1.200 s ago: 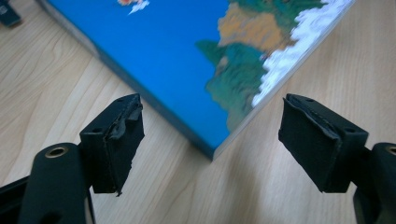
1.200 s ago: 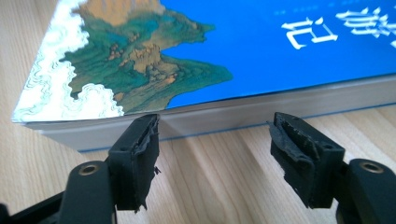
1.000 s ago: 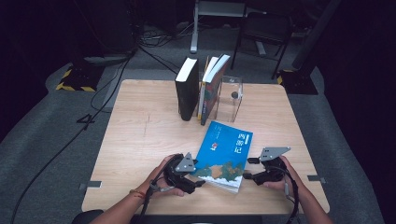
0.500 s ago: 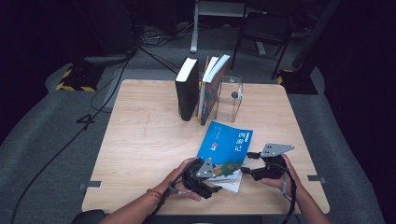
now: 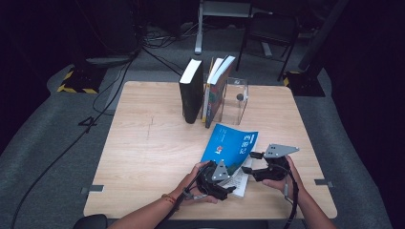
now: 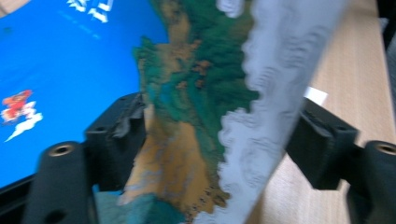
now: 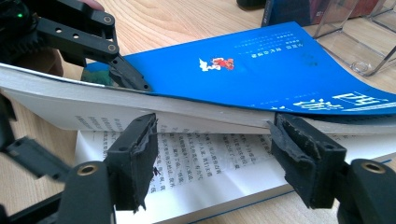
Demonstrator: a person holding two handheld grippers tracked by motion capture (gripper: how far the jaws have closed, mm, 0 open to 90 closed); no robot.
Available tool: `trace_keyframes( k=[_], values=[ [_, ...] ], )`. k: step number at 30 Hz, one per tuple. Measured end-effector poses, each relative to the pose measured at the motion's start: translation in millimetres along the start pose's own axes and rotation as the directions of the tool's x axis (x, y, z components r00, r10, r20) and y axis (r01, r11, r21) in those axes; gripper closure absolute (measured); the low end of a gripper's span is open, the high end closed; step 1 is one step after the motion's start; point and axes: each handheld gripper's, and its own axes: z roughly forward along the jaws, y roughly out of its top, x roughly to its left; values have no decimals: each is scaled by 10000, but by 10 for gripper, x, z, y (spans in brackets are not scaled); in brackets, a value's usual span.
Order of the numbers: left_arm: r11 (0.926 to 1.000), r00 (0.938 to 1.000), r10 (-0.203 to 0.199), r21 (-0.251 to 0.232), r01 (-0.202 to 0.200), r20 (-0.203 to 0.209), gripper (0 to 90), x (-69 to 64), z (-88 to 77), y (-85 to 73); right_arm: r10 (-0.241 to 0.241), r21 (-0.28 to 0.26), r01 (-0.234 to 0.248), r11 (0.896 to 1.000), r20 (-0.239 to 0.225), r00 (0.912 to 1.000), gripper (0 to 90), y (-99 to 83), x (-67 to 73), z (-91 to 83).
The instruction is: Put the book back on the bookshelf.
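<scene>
The blue paperback [image 5: 231, 145] lies near the table's [image 5: 143, 148] front edge, right of centre, its spine end pointing toward the standing books [image 5: 205, 90] and the clear acrylic bookend [image 5: 239, 98] at the back. Its front cover and upper pages are lifted off the lower block, exposing printed text in the right gripper view.

The left gripper [image 5: 224, 183] sits at the book's near corner. In the left gripper view the raised cover runs between its two black jaws; the jaws have just been closing, yet they stand fairly wide, and whether the pads press the cover cannot be told.

The right gripper [image 5: 249, 162] faces the book's fore-edge from the right. Its jaws stand apart, with open pages visible behind the gap; no pad is seen pressing on paper, so it holds nothing.

Bare tabletop extends to the left of the book and between it and the upright books. The front and right table edges lie close to both hands
</scene>
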Motion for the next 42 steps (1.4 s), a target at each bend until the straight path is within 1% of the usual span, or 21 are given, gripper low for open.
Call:
trace_keyframes(
  k=[1, 2, 4, 5, 7, 9, 10, 13, 15, 18, 20, 21, 22, 23, 25, 27, 30, 34, 36, 38, 42],
  values=[
    [10000, 10000, 0, 0, 0, 0, 320, 0, 0, 0, 0, 0, 0, 10000, 0, 10000, 319, 0, 0, 0],
    [9999, 9999, -145, -90, 144, -7, 320, 17, -2, -4, -2, 8, 2, 10000, 7, 10000, 315, -2, -3, 0],
    [9998, 9996, -188, -110, 185, -195, 419, 40, -18, -12, -1, 22, 1, 10000, -1, 10000, 311, -13, -8, -1],
    [9997, 9996, -216, -136, 214, -183, 441, 49, -26, -14, 35, 17, -35, 10000, 22, 10000, 311, -17, -10, -2],
    [9999, 9997, -46, -167, 42, -251, 497, 43, -49, -17, 81, -5, -81, 10000, 72, 9999, 311, -22, -10, -4],
    [9996, 9993, 207, -196, -213, -307, 588, 36, -74, -11, 57, -16, -56, 10000, 146, 9999, 311, -29, -15, -3],
    [9988, 9983, 433, -194, -440, -382, 637, 33, -95, -3, 58, -9, -58, 10000, 150, 9999, 313, -33, -19, -4],
    [9977, 9972, 629, -242, -639, -398, 757, 51, -139, 8, 128, -61, -126, 9999, 251, 9996, 323, -58, -53, -14],
    [9976, 9975, 623, -277, -632, -328, 799, 71, -162, 6, 251, -124, -248, 9996, 188, 9995, 320, -84, -93, -38],
    [9977, 9978, 614, -276, -621, -265, 817, 108, -201, 3, 198, -303, -194, 9994, 148, 9997, 311, -113, -130, -92],
    [9973, 9982, 603, -421, -603, -14, 819, 171, -256, -15, 116, -368, -111, 9993, 126, 9999, 305, -110, -129, -111],
    [9973, 9982, 603, -421, -603, -14, 822, 171, -256, -15, 116, -368, -111, 9993, 126, 9999, 305, -110, -129, -111],
    [9974, 9983, 576, -440, -572, 82, 822, 194, -277, -24, 5, -445, -1, 9990, 85, 10000, 305, -103, -122, -117],
    [9969, 9976, 680, -399, -676, 86, 824, 206, -294, -28, -312, -439, 314, 9985, 40, 9995, 305, -74, -84, -111],
    [9964, 9967, 803, -273, -800, 82, 825, 214, -327, -33, -412, -424, 413, 9982, 22, 9991, 305, -63, -68, -103],
    [9961, 9963, 839, -277, -834, 173, 826, 242, -374, -45, -784, -384, 782, 9962, -38, 9969, 305, -33, -28, -65],
    [9957, 9951, 927, -101, -924, 337, 827, 290, -453, -78, -1133, -318, 1127, 9931, -199, 9934, 303, -9, 7, 20],
    [9955, 9944, 949, 33, -951, 469, 823, 319, -570, -173, -1436, -29, 1436, 9896, 18, 9896, 306, -6, 1, 132],
    [9959, 9949, 894, 91, -900, 474, 823, 326, -621, -209, -1448, 136, 1446, 9894, 132, 9894, 305, -5, -11, 176],
    [9949, 9939, 992, 110, -999, 478, 824, 337, -674, -245, -1607, 271, 1602, 9867, 166, 9869, 307, -5, -18, 225],
    [9959, 9947, 894, 70, -899, 509, 828, 372, -805, -344, -1872, 456, 1850, 9817, 504, 9810, 387, -24, -36, 289]
  ],
)
